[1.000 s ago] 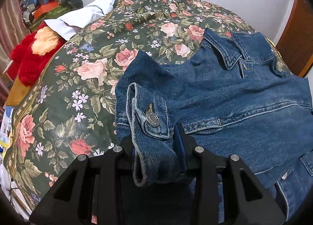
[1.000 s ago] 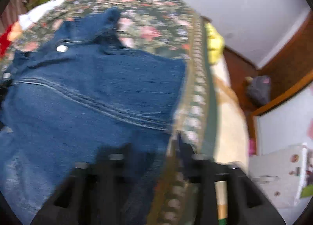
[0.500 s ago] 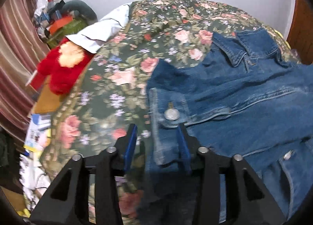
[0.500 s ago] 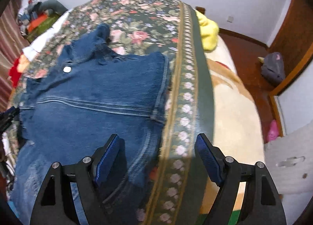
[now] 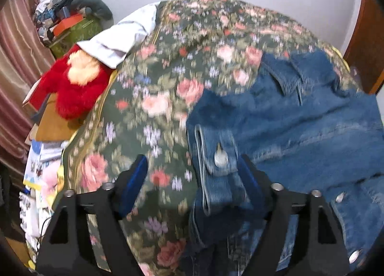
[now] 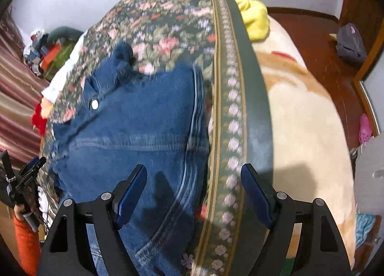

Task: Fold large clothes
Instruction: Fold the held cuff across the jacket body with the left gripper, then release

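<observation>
A blue denim jacket [image 5: 300, 131] lies spread on the floral bedspread [image 5: 156, 98], collar toward the far wall. Its sleeve is folded in, and the buttoned cuff [image 5: 217, 156] rests at the jacket's left edge. My left gripper [image 5: 192, 175] hovers just above that cuff with its jaws opening; the cuff lies between them by the right finger, and the pads do not press it. My right gripper [image 6: 194, 180] stands open over the jacket [image 6: 134, 127] at its right edge, above the bedspread's border band [image 6: 230, 107]. The left gripper [image 6: 26, 175] shows at the far left, held by an orange sleeve [image 6: 24, 240].
A red plush toy [image 5: 74, 88], a white cloth [image 5: 120, 38] and a cluttered pile [image 5: 67, 19] sit left of the bed by a curtain. To the right lie a yellow cloth [image 6: 254, 16] and a cream blanket [image 6: 300, 119]; a grey backpack [image 6: 350, 40] sits on the wooden floor.
The left jaws spread and let go of the cuff, which now lies on the jacket, and the gripper rose. The right gripper swung round toward the jacket's right edge, still open.
</observation>
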Available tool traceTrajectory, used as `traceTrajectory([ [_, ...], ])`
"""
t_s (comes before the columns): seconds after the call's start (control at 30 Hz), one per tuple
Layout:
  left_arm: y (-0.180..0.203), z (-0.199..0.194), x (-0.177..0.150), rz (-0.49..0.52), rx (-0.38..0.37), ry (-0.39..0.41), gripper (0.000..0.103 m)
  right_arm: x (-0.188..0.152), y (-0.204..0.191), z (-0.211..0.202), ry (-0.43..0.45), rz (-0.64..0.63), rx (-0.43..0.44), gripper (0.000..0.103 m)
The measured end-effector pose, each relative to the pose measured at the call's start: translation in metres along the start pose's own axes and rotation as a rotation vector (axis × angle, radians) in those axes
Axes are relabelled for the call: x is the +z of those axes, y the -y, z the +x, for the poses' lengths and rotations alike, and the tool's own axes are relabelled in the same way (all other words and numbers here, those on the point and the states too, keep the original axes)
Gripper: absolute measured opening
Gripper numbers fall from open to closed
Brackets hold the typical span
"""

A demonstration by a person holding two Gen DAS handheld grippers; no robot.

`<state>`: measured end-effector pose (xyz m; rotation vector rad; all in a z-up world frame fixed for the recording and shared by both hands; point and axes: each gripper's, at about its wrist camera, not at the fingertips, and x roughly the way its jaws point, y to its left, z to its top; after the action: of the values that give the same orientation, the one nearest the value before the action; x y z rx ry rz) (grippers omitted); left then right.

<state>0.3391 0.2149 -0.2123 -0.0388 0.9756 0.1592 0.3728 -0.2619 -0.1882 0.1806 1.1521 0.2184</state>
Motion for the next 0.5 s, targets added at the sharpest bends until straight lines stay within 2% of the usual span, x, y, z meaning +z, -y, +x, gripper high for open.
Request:
traceTrajectory([
  [0.2, -0.017, 0.041, 0.035, -0.061, -0.056, -0.076, 0.081, 0.035, -0.004, 0.002, 0.04, 0.015, 0.025, 0.079],
  [0.37, -0.039, 0.086, 0.047, -0.204, -0.134, -0.159, 0.081, 0.058, -0.009, 0.031, 0.02, 0.037, 0.044, 0.078],
  [0.43, -0.045, 0.099, 0.048, -0.248, -0.178, -0.172, 0.08, 0.063, -0.008, 0.047, -0.006, 0.071, 0.077, 0.073],
  [0.5, -0.046, 0.103, 0.049, -0.245, -0.211, -0.15, 0.08, 0.066, -0.007, 0.062, -0.036, 0.095, 0.12, 0.064],
])
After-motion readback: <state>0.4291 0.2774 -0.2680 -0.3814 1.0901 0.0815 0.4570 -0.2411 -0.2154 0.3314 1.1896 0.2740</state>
